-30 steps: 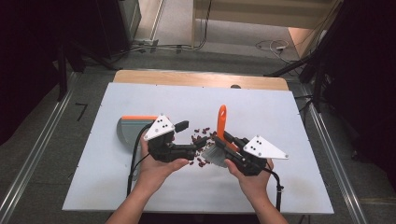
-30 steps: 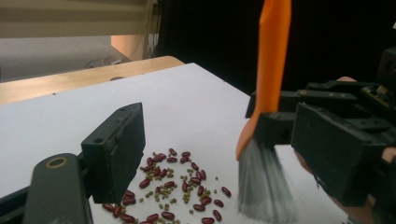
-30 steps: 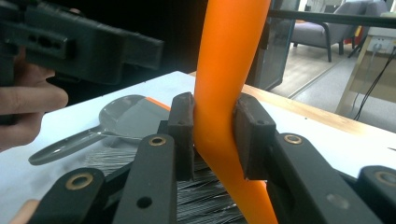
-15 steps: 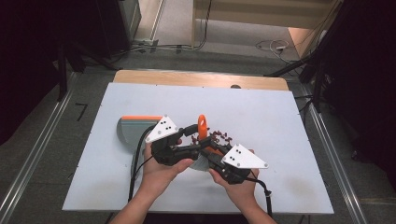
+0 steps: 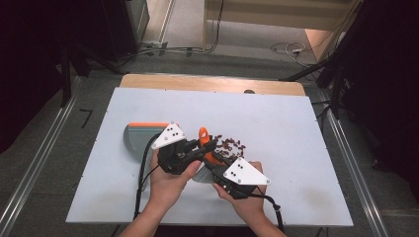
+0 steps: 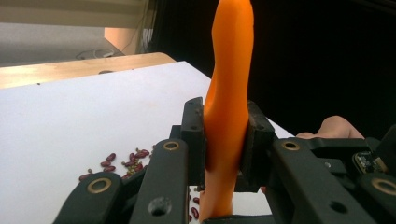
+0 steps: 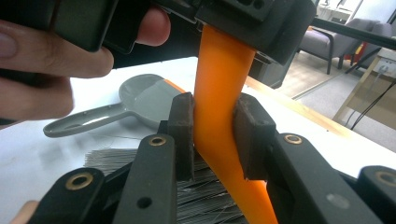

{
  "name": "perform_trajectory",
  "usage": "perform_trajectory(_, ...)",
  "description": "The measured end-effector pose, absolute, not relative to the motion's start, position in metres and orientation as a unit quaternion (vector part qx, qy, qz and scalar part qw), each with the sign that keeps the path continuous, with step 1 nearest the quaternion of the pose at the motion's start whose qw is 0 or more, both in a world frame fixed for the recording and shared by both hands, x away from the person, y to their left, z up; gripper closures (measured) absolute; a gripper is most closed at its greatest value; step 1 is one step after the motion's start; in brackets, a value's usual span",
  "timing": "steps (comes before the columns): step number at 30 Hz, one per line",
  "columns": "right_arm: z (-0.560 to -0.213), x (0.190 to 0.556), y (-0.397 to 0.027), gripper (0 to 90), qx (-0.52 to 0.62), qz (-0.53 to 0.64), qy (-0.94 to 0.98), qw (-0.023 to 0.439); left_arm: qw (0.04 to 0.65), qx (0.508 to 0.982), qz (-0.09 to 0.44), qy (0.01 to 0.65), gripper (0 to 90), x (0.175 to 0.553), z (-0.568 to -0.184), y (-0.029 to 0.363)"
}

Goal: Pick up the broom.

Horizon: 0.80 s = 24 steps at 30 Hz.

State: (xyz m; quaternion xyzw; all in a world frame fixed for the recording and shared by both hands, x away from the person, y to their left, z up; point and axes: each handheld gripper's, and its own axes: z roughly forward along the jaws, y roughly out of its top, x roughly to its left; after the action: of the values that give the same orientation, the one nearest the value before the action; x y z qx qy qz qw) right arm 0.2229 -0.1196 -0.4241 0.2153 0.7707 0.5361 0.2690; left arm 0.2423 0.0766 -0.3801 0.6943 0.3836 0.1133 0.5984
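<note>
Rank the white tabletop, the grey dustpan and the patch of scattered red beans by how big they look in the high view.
1. White tabletop, by far the largest.
2. Grey dustpan, partly hidden behind the left hand-held gripper.
3. Patch of red beans, smallest as seen, though the dustpan's hidden part makes the gap unsure.

Two claws on one brush handle

The right claw [image 7: 212, 135] squeezes the orange brush handle [image 7: 219, 93]; the left claw [image 7: 233, 23] grips it higher up. A grey dustpan [image 7: 140, 100] lies behind on the bench [image 7: 37, 154].
</note>
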Motion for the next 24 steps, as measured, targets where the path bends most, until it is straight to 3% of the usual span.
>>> perform_trajectory(2, -0.424, 0.226, -0.12, 67.9, 0.211, 0.54, 0.775, 0.254, 0.598, 0.697, 0.112, 0.381, 75.6, 0.243, -0.381, 0.079)
perform_trajectory(5, -0.423, 0.229, -0.121, 52.0, 0.194, 0.534, 0.787, 0.241, 0.597, 0.701, 0.117, 0.373, 75.6, 0.245, -0.381, 0.084)
perform_trajectory(9, -0.421, 0.234, -0.128, 44.1, 0.167, 0.53, 0.804, 0.212, 0.603, 0.708, 0.108, 0.352, 75.6, 0.251, -0.382, 0.095)
perform_trajectory(10, -0.42, 0.238, -0.133, 43.2, 0.162, 0.533, 0.808, 0.194, 0.603, 0.711, 0.107, 0.345, 75.7, 0.253, -0.382, 0.098)
perform_trajectory(11, -0.419, 0.249, -0.142, 42.7, 0.162, 0.544, 0.812, 0.135, 0.601, 0.716, 0.103, 0.339, 75.7, 0.255, -0.382, 0.101)
perform_trajectory(14, -0.421, 0.267, -0.151, 40.6, 0.151, 0.548, 0.821, 0.046, 0.606, 0.728, 0.082, 0.309, 75.7, 0.259, -0.385, 0.106)
perform_trajectory(17, -0.424, 0.276, -0.155, 39.0, 0.146, 0.543, 0.827, 0.019, 0.617, 0.734, 0.064, 0.278, 75.7, 0.26, -0.384, 0.106)
perform_trajectory(19, -0.434, 0.29, -0.161, 39.1, 0.142, 0.55, 0.822, -0.043, 0.621, 0.735, 0.061, 0.265, 75.7, 0.259, -0.383, 0.105)
perform_trajectory(24, -0.445, 0.299, -0.161, 41.0, 0.126, 0.541, 0.824, -0.11, 0.635, 0.735, 0.035, 0.234, 75.7, 0.258, -0.382, 0.103)
